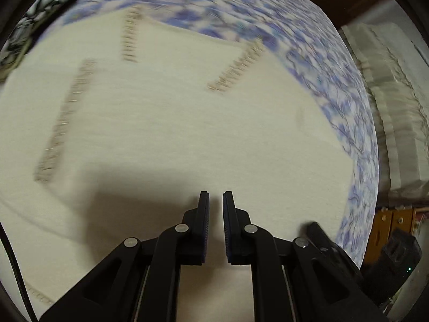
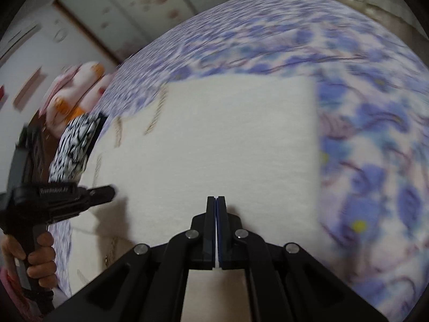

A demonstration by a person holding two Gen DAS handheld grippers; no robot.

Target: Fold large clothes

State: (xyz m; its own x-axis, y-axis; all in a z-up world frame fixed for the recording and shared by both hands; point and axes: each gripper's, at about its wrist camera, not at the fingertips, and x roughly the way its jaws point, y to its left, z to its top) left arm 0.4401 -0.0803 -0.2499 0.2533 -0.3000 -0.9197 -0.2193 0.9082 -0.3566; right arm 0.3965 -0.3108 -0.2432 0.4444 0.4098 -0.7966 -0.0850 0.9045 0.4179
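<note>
Folding looks to be at a pinch-and-carry step: the right tongs are pressed together with a thin sliver of white cloth showing between the pads, so they seem clamped on the near edge of the cream garment, while the left tongs stand with a narrow gap between their blue-faced pads and, as far as the left wrist view shows, nothing gripped in it; both views are smeared with blur, so that reading is tentative. In the right wrist view the left tongs sit at the garment's left side, held by a hand on the black handle. The garment lies spread on a bed covered with a blue-and-purple floral bedspread, reaching close to the bed's right edge in the left wrist view. It is a pale, fine-textured fabric, lying flat as a neat rectangle with a straight far edge and square far corner, and it carries several tan stitched or embroidered bands toward its left part. A black-and-white patterned cloth rests just beyond its left end. My judgement is that the next move calls for the left tongs to close on the matching near edge, then both lifting together and carrying that edge evenly over toward the far side, keeping the fabric taut so the fold lands square.
</note>
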